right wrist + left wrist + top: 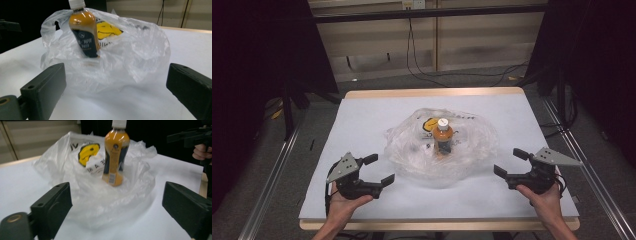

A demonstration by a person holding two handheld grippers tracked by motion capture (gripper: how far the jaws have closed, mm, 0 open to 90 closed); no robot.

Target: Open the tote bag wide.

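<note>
1. The left gripper sits at the near-left of the white table, jaws spread wide with nothing between them; the right gripper mirrors it at the near-right, also wide and empty.
2. Between the two, farther from the person, lies the clear plastic bag, crumpled low and open at the top; the orange bottle stands upright inside it, white cap up, straight ahead of both sets of jaws in the gripper views.
3. The step in hand looks to be taking hold of the bag on both sides; each gripper should go for the loose film nearest it, not the bottle.
4. Pinch where the plastic bunches thick, near the rim or the handle loop seen up-left in the right gripper view; a single thin layer may slip.
5. Close both sides evenly and lift gently; a lopsided pull could tip the bottle, whose base rests on slack film.
</note>
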